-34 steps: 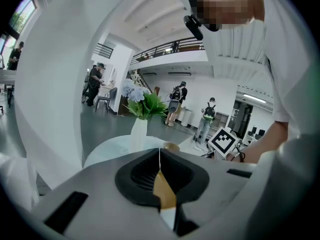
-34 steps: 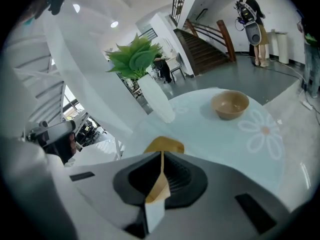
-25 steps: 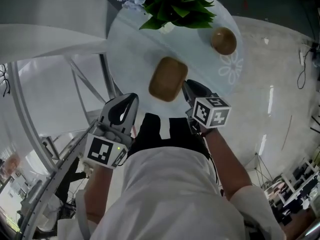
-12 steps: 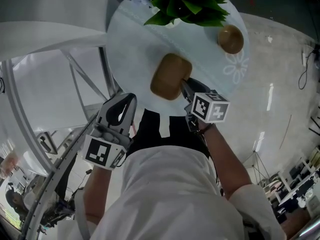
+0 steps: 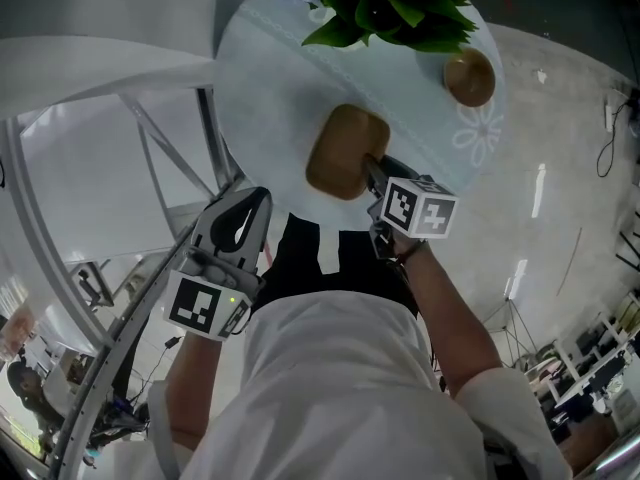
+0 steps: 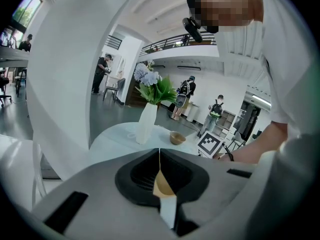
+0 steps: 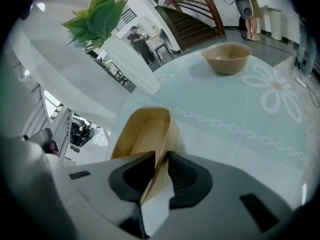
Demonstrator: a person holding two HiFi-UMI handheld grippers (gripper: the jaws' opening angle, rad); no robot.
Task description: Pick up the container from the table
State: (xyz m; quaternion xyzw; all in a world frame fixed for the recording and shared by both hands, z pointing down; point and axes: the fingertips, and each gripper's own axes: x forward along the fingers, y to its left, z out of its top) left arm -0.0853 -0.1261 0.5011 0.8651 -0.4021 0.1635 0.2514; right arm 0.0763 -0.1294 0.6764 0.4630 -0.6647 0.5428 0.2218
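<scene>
The container [image 5: 340,148] is a brown, rounded-rectangular tray resting on the round table [image 5: 270,88] with its pale blue cloth. My right gripper [image 5: 372,164] is at the tray's near right rim. In the right gripper view one thin side wall of the container [image 7: 145,134] stands between the pads, and my right gripper [image 7: 161,156] is closing its jaws onto that wall. My left gripper [image 5: 260,200] hovers off the table's near left edge, away from the tray. In its own view my left gripper [image 6: 159,156] has its pads together and holds nothing.
A small round brown bowl [image 5: 469,77] sits at the table's far right, near a flower print on the cloth. A white vase [image 7: 131,64] with green leaves [image 5: 390,8] stands at the far edge. White metal framing runs to the left of the table. People stand far back in the hall.
My right gripper has sunk toward the table and taken the tray's side wall between its jaws. The left gripper has dropped slightly and stays off the table.
</scene>
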